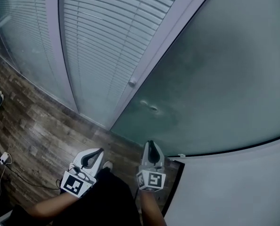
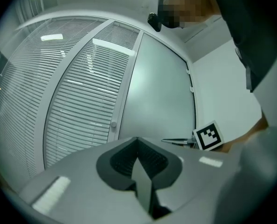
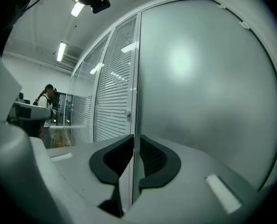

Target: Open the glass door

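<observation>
The frosted glass door (image 1: 215,69) stands ahead of me, edged on its left by a pale frame with a small round knob (image 1: 132,83). A small metal fitting (image 1: 152,108) sits on the glass low down. My left gripper (image 1: 100,150) is shut with nothing in it, short of the door and left of its lower corner. My right gripper (image 1: 151,143) is close to the glass base, its jaws a narrow slit apart and empty. In the left gripper view the left gripper (image 2: 138,140) faces the door (image 2: 162,92) and knob (image 2: 114,124). The right gripper (image 3: 134,136) lines up with the door's (image 3: 199,87) edge, below the knob (image 3: 127,113).
Glass panels with slatted blinds (image 1: 102,36) run to the left of the door. The floor (image 1: 36,131) is dark wood, with a white plug and cable (image 1: 4,158) at the far left. A white wall (image 1: 234,187) adjoins the door on the right. A person (image 3: 47,106) stands far off.
</observation>
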